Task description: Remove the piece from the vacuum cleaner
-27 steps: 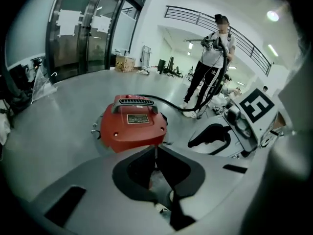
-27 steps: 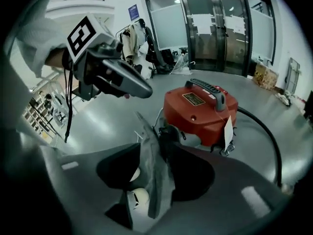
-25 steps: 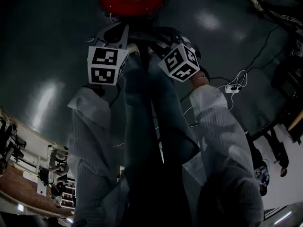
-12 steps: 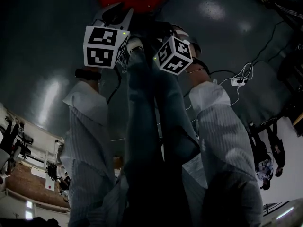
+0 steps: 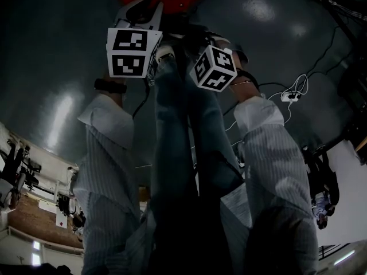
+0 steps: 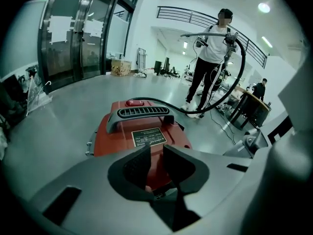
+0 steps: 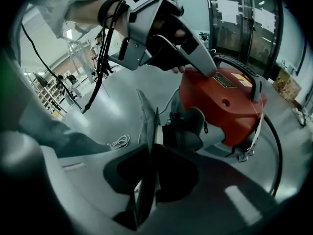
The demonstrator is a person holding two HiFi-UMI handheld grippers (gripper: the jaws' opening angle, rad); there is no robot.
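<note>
The right tool [image 7: 152, 155] has just closed on a thin grey flat piece [image 7: 145, 121]. The left tool [image 6: 156, 152] is ajar and empty, with the red vacuum cleaner [image 6: 122, 136] at twelve o'clock.

Red canister vacuum cleaner [image 6: 115, 136], upright on floor, grey top handle, black hose attached; thin flat piece [image 7: 145, 116], edge-on, clamped in right gripper [image 7: 149, 151] beside it.

glossy red plastic vacuum cleaner [image 6: 113, 137]; matt black handle [image 6: 142, 112]; polished grey floor [image 6: 54, 124].
</note>
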